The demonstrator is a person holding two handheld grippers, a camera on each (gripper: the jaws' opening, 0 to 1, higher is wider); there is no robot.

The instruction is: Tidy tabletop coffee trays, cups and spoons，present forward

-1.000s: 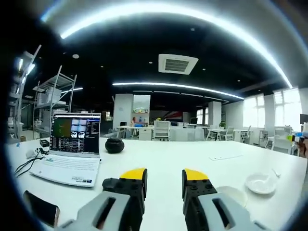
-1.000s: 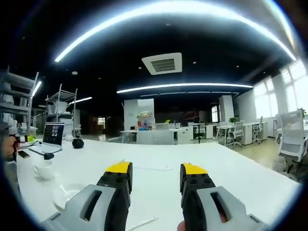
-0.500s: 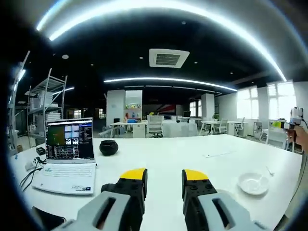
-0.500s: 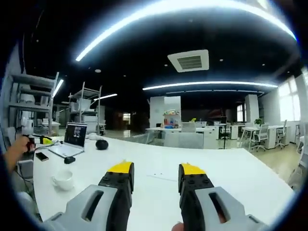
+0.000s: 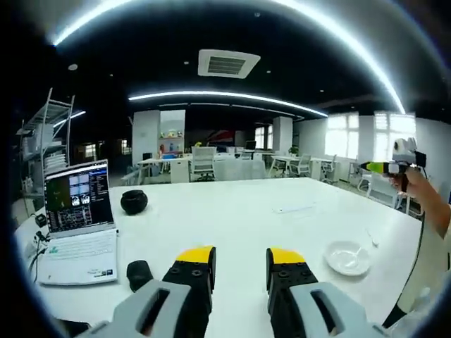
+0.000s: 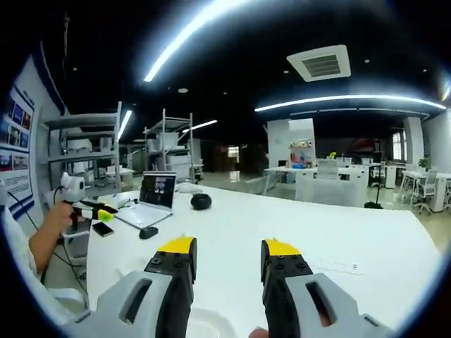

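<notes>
Both my left tongs [image 5: 240, 258] and right tongs [image 6: 220, 248] gape empty over the smooth white surface [image 5: 239, 218]; a round glossy saucer [image 5: 348, 257] lies flat.

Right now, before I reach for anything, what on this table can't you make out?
- Saucer, left gripper view: too small to tell whether anything lies in it.
- White dish rim, right gripper view: cut off by the bottom edge and the jaws.
- Laptop screen: too blurred to read.
- Flat white item, right gripper view: too small to identify.

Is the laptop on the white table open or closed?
Open: the laptop has its lid raised, with the lit screen facing the keyboard side.
</notes>
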